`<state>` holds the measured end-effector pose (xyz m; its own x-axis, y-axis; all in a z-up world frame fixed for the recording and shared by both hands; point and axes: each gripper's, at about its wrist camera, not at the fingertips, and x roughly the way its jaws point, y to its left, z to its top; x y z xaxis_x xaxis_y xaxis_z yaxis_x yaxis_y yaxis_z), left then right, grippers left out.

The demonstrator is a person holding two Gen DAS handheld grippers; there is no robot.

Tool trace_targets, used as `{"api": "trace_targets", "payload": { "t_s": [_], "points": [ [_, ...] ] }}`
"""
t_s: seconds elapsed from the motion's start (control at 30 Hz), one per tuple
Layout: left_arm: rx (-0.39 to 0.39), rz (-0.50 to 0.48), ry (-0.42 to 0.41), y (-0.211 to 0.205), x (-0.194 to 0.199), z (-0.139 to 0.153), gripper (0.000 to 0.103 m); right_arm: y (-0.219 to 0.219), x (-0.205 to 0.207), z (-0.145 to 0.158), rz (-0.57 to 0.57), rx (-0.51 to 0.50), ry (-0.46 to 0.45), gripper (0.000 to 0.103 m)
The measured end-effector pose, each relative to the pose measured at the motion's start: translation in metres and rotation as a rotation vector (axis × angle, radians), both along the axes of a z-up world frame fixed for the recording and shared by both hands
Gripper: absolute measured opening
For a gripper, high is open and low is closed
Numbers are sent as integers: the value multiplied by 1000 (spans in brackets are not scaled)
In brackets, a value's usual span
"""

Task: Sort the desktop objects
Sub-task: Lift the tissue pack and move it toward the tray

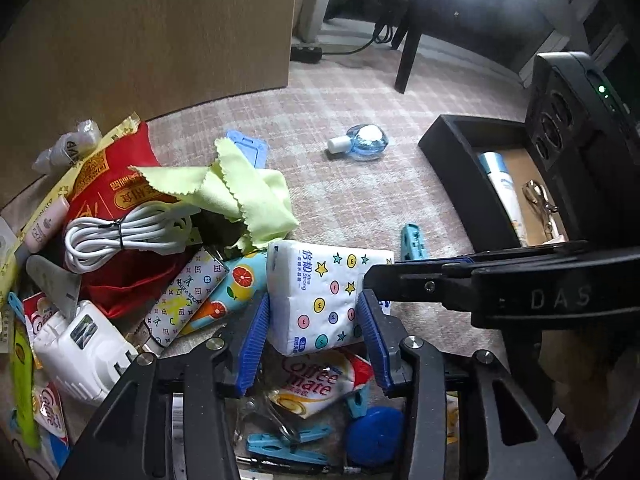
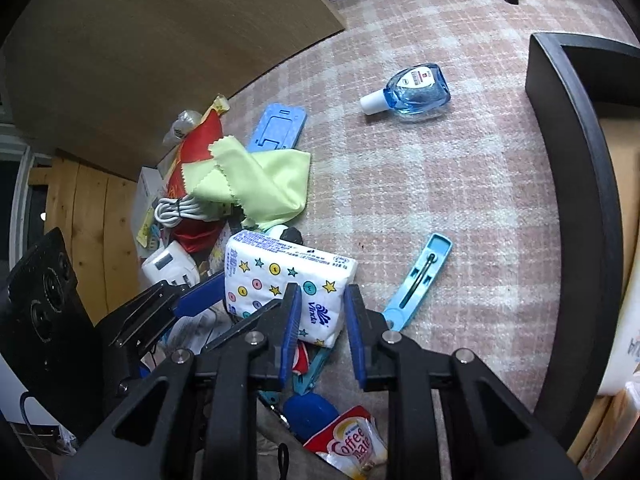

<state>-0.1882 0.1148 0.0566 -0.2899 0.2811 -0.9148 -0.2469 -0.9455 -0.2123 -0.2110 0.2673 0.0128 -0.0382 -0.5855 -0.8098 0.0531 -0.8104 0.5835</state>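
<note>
A white tissue pack [image 1: 320,292] printed with stars and dots sits at the edge of a pile of small objects. My left gripper [image 1: 314,334] is shut on the pack, one blue pad on each side. In the right wrist view the same tissue pack [image 2: 280,276] lies between my right gripper's [image 2: 322,320] blue fingers, which stand open around its near corner. The left gripper's blue finger [image 2: 196,300] shows at the pack's left side. The right gripper's black body [image 1: 520,288] crosses the left wrist view.
The pile holds a yellow-green cloth [image 1: 236,196], a white coiled cable [image 1: 120,236], a red packet [image 1: 112,184], a white charger [image 1: 80,348], Coffee mate sachets [image 1: 316,384] and blue clips [image 1: 284,444]. A blue bottle [image 2: 412,90] and a light-blue holder [image 2: 420,280] lie on the checked carpet. A black tray [image 1: 456,156] stands to the right.
</note>
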Motion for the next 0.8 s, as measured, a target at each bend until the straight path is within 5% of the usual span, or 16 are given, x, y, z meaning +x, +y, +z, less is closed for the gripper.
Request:
{"api": "trace_targets", "payload": {
  "t_s": [0.37,0.8],
  "points": [
    [39,-74,63,47,9,31,36,45,11,34,-35,-7,70,24],
    [7,-140,-14,95,8,-2,32,94,10,15,-128,22,43,23]
  ]
}}
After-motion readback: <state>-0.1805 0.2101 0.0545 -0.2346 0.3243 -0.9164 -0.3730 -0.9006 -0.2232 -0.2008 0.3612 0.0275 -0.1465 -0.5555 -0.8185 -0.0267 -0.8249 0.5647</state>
